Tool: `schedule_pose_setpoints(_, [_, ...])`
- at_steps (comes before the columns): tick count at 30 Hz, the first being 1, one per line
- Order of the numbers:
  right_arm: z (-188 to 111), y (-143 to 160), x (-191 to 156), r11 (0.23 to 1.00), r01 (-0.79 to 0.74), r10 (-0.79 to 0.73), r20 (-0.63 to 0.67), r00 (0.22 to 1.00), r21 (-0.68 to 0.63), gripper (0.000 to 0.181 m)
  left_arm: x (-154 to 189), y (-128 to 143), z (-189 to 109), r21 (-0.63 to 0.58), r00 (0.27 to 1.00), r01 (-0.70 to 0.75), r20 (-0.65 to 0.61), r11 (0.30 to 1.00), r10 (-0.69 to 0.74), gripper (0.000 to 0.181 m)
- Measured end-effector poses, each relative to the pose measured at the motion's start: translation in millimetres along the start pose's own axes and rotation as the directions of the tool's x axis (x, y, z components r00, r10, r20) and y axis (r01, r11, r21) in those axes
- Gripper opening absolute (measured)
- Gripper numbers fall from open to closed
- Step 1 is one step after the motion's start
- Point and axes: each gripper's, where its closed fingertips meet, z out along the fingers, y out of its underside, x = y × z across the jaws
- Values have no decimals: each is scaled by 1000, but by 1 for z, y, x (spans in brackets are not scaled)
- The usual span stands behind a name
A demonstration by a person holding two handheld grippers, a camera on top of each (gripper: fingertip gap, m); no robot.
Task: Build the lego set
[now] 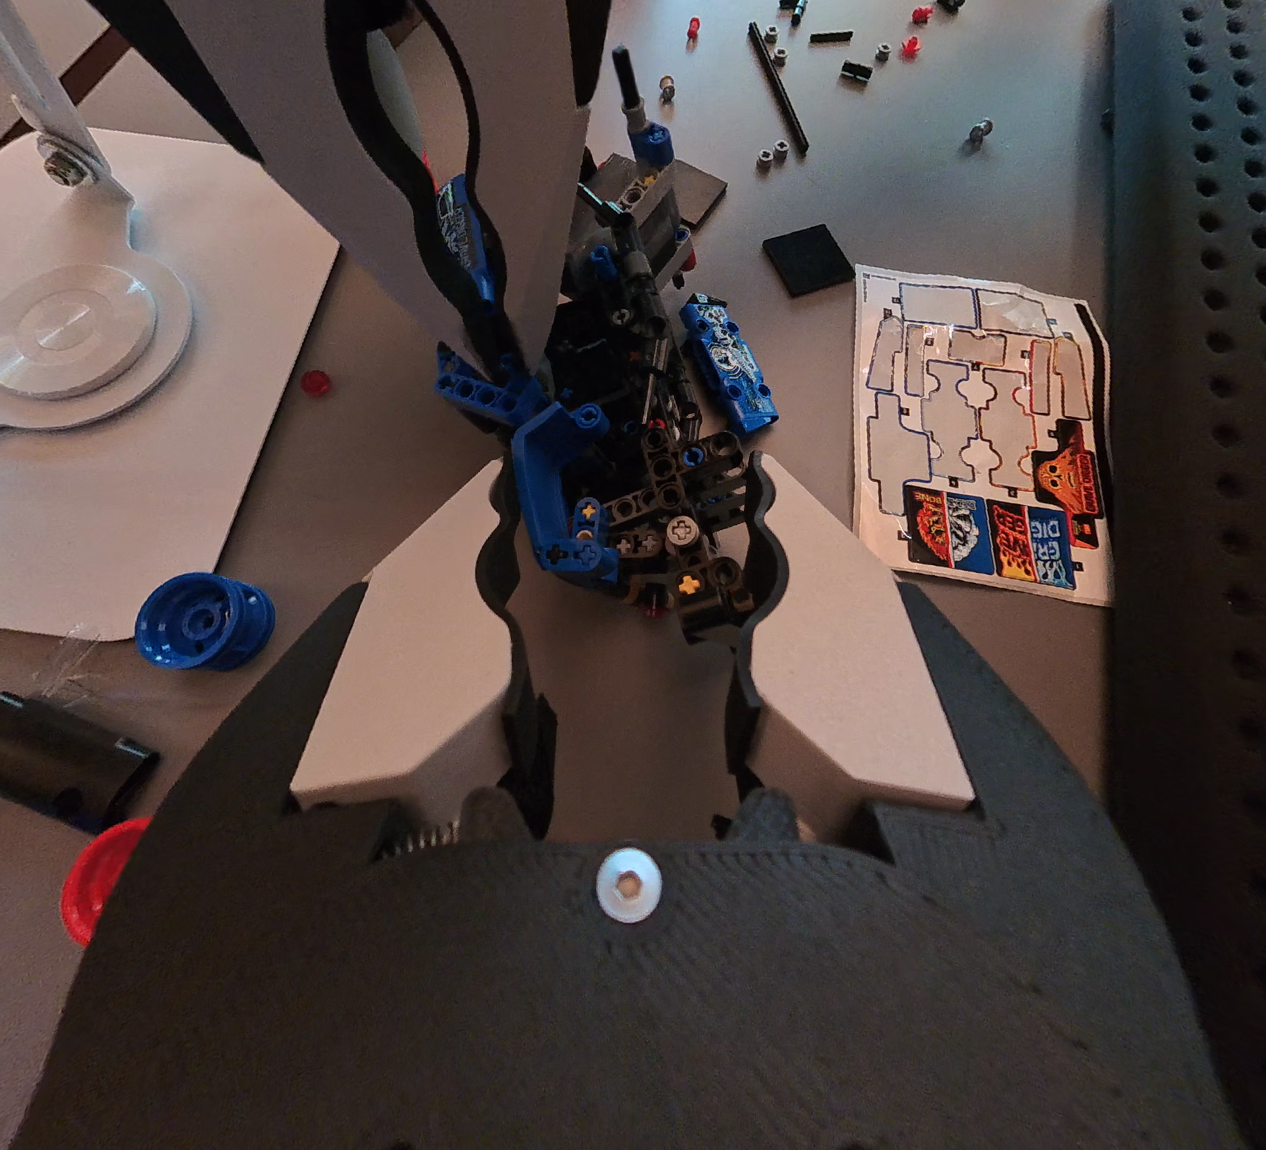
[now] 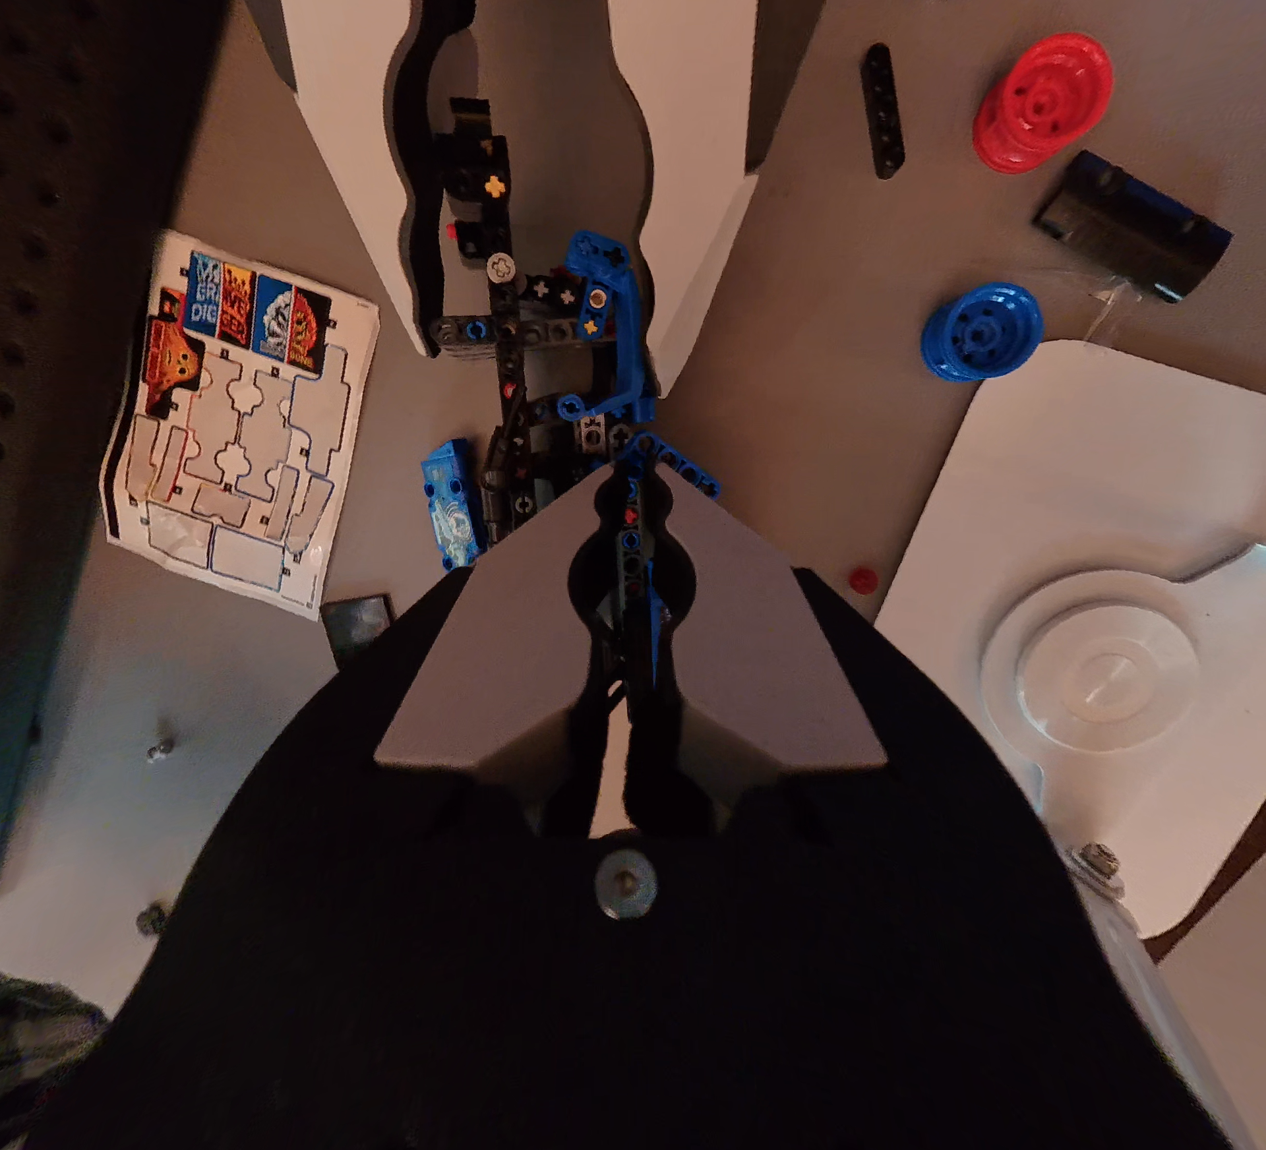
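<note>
While my left gripper [image 1: 627, 514] stands wide apart around the near end of the lego model [image 1: 637, 432], its black pads just beside the beams, my right gripper [image 2: 634, 487] is pinched tight on the model's far end, a thin black and blue beam clamped between its fingertips. Between both, the model rests on the grey table [image 1: 890, 192]. Beside it lies a sticker sheet [image 1: 979, 425]; farther off, a blue wheel [image 1: 202, 620] and scattered small pieces [image 1: 849, 35]
</note>
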Motion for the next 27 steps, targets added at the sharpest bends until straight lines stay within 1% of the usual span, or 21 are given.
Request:
schedule_pose_setpoints(4, [0,2,-1,992,77,-79,-13,997,-105,0,0,0,0,-2,1000,-8,2,1000,8,65])
schedule_pose_setpoints(9, [1,2,0,962,148,-175,-102,979,-230,0,0,0,0,2,1000,-6,-2,1000,6,66])
schedule_pose_setpoints(13, [2,2,2,971,122,-149,-125,981,-204,0,-1,0,1,6,1000,0,-1,1000,0,66])
schedule_pose_setpoints(15, [2,0,0,966,142,-172,-127,977,-215,0,0,0,1,6,1000,-5,-1,1000,5,66])
schedule_pose_setpoints(18, [4,-4,-2,951,183,-214,-100,972,-250,0,1,-1,2,17,1000,-29,-2,999,29,65])
schedule_pose_setpoints(19, [5,-5,-3,952,184,-210,-84,974,-246,0,1,-1,2,24,1000,-17,-6,1000,17,65])
schedule_pose_setpoints(24, [4,-2,-4,975,145,-148,-2,989,-171,1,2,-1,2,14,1000,-19,-10,1000,19,66])
schedule_pose_setpoints(27, [1,6,-4,984,116,-114,22,993,-136,1,1,-1,2,16,1000,-15,-14,1000,15,66])
